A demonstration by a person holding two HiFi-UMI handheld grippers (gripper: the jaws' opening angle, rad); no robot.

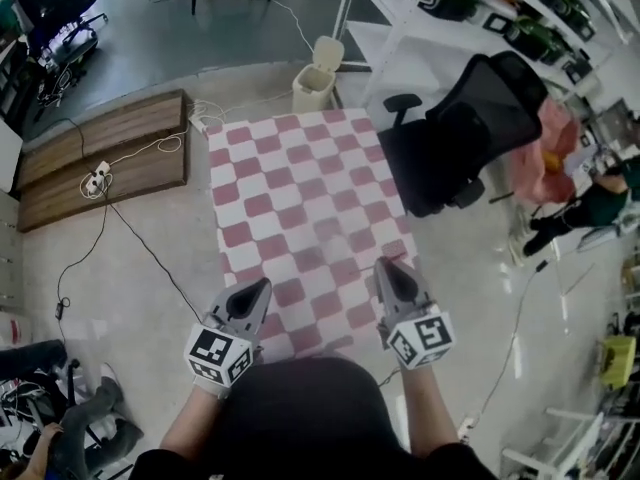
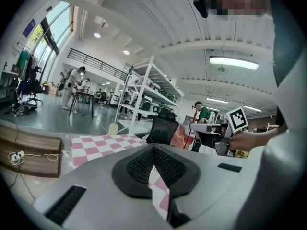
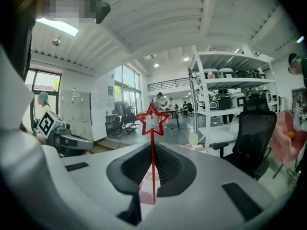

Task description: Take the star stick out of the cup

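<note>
The star stick (image 3: pixel 152 120) is a thin red rod with an open red star on top. It stands upright between the pads of my right gripper (image 3: pixel 153 150), which is shut on its lower part. In the head view the right gripper (image 1: pixel 386 266) hovers over the near right edge of the pink and white checkered cloth (image 1: pixel 300 198), and the stick is too thin to make out there. My left gripper (image 1: pixel 263 287) hangs over the cloth's near left edge. Its pads (image 2: pixel 139 164) are closed together with nothing between them. No cup shows in any view.
A black office chair (image 1: pixel 480 128) stands right of the cloth, with white shelving (image 1: pixel 400 28) behind it. A white bin (image 1: pixel 318 73) sits at the cloth's far end. Wooden boards (image 1: pixel 100 158) and cables (image 1: pixel 140 238) lie to the left. A person (image 1: pixel 590 208) crouches at far right.
</note>
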